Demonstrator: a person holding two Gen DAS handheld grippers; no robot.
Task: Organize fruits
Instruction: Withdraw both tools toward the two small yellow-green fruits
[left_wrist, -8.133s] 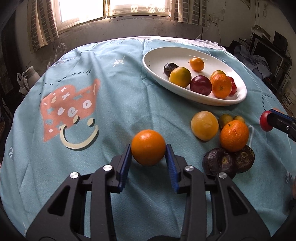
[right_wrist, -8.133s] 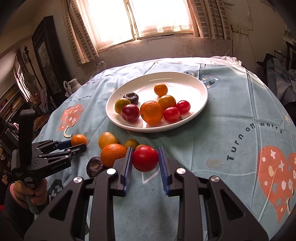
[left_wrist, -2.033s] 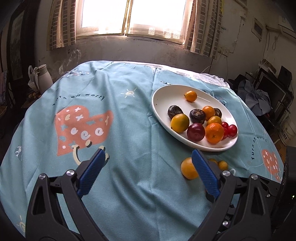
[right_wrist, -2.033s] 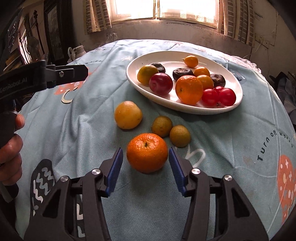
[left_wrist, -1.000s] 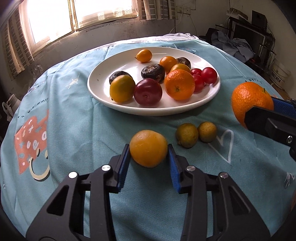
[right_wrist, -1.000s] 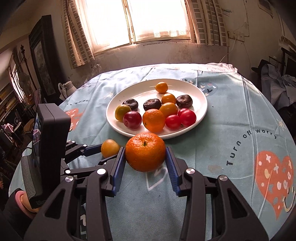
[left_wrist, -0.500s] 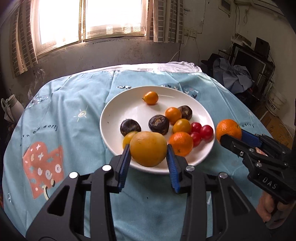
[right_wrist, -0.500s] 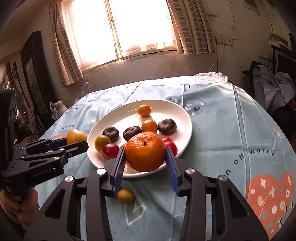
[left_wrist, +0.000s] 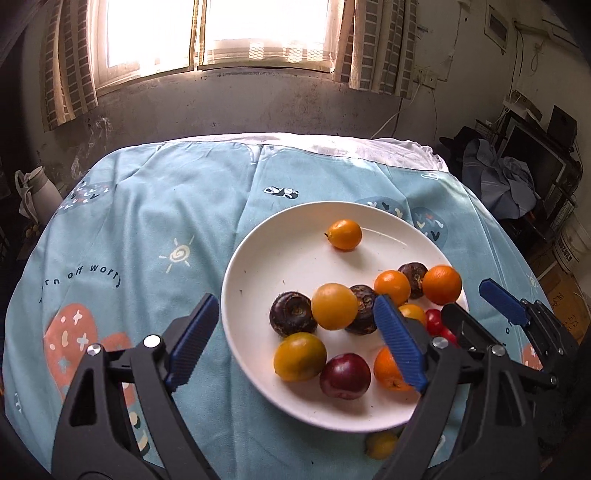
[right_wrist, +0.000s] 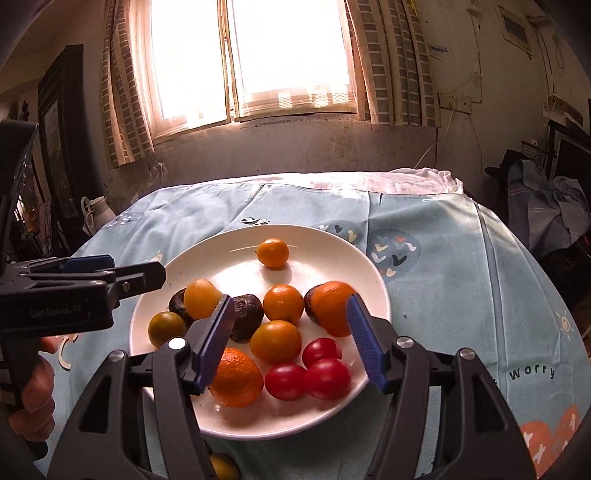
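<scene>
A white plate (left_wrist: 280, 254) (right_wrist: 236, 254) holds several fruits. My left gripper (left_wrist: 295, 339) is open above the plate's near left rim; the yellow-orange fruit (left_wrist: 334, 305) (right_wrist: 201, 298) it held is free between the jaws, over dark passion fruits (left_wrist: 292, 314). My right gripper (right_wrist: 290, 341) is open over the plate's near side; the big orange (right_wrist: 332, 307) (left_wrist: 441, 284) lies by its right finger, against a dark fruit. Red tomatoes (right_wrist: 325, 373), a plum (left_wrist: 344, 376) and smaller oranges (right_wrist: 283, 302) fill the plate. A small yellow fruit (left_wrist: 380, 445) (right_wrist: 221, 466) lies on the cloth just before the plate.
The round table has a light blue printed cloth (left_wrist: 147, 229). A white jug (left_wrist: 31, 195) stands off its far left edge. A wall with a window is behind, clutter and clothes (left_wrist: 506, 184) to the right. The right gripper (left_wrist: 517, 321) shows in the left wrist view.
Both grippers have opened and let go of their fruits over the plate. The yellow-orange fruit and the big orange now sit among the plate's fruits.
</scene>
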